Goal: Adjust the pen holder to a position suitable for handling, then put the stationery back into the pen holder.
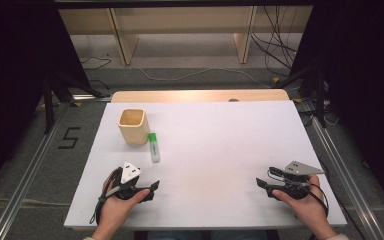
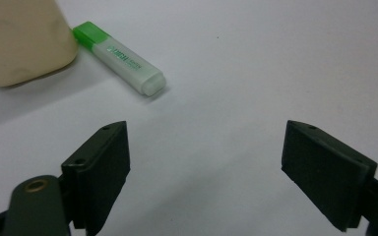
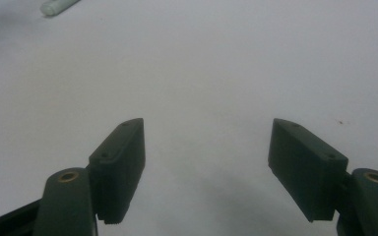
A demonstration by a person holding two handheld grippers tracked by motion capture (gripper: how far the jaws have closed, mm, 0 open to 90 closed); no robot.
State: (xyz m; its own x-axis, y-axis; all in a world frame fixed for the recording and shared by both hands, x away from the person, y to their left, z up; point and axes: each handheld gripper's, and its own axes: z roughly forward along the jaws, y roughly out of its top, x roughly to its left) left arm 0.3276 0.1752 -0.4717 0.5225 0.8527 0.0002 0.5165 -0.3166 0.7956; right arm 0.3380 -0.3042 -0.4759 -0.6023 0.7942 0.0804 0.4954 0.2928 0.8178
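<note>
High view: one cup (image 1: 133,126), one highlighter (image 1: 154,147).

On the surface (image 1: 220,145), a cup (image 1: 133,126) stands at the far left, and a highlighter (image 1: 154,147) lies just beside it to the right. Near the front edge, the left gripper (image 1: 152,188) and right gripper (image 1: 261,184) sit well apart.

A: What colours, upper left of the high view?
B: A pale tan cup (image 1: 132,126), plain. Just beside it a marker (image 1: 154,147) with a white body and bright green cap; green print on the body shows in the left gripper view.
A: And lower down?
B: The table (image 1: 220,145) is plain white. Both grippers, left (image 1: 150,187) and right (image 1: 262,184), are black with light grey plates.
</note>
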